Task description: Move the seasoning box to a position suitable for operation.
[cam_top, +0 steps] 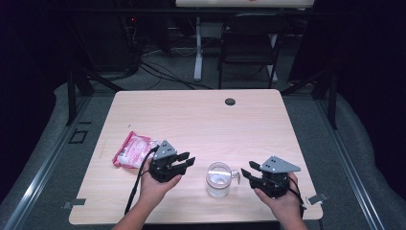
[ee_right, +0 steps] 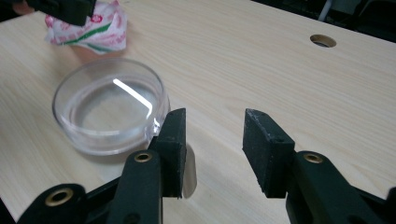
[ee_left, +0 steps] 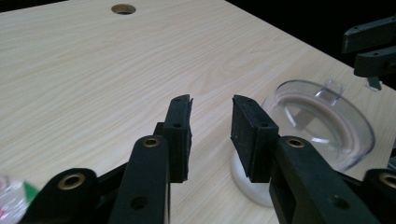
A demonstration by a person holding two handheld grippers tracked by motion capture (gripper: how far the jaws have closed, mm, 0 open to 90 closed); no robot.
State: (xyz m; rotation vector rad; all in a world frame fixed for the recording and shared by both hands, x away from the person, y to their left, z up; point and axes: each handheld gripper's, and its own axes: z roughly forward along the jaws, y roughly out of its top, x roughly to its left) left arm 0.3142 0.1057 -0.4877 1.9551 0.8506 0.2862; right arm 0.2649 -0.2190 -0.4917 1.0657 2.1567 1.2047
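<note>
The left gripper (cam_top: 184, 162) hovered above the table with its two black jaws parted and nothing between them; in the left gripper view (ee_left: 211, 135) only pale wood showed in the gap. The right gripper (cam_top: 247, 173) stood likewise spread and empty, and in the right gripper view (ee_right: 212, 149) bare tabletop lay between its pads.

Between the two grippers stood the clear plastic measuring cup with a side handle (cam_top: 218, 179), upright on the light wooden table (cam_top: 201, 120), near its front edge. Neither gripper touched it. In the left gripper view the cup (ee_left: 322, 126) sat just beside the right-hand jaw, which hid part of its lower wall; its small handle tab was visible at the far rim. In the right gripper view the cup (ee_right: 109, 109) lay just left of the left-hand jaw, its near rim partly covered by that jaw. Whether anything was inside could not be told through the glare on its bottom.

Behind the left gripper lay a crumpled pink-and-white plastic packet (cam_top: 131, 149), partly hidden by the gripper and its cable; its print was too small to read. In the right gripper view the packet (ee_right: 93, 30) was cut off at the top edge.

A dark round grommet hole (cam_top: 230, 101) sat near the table's far edge.
</note>
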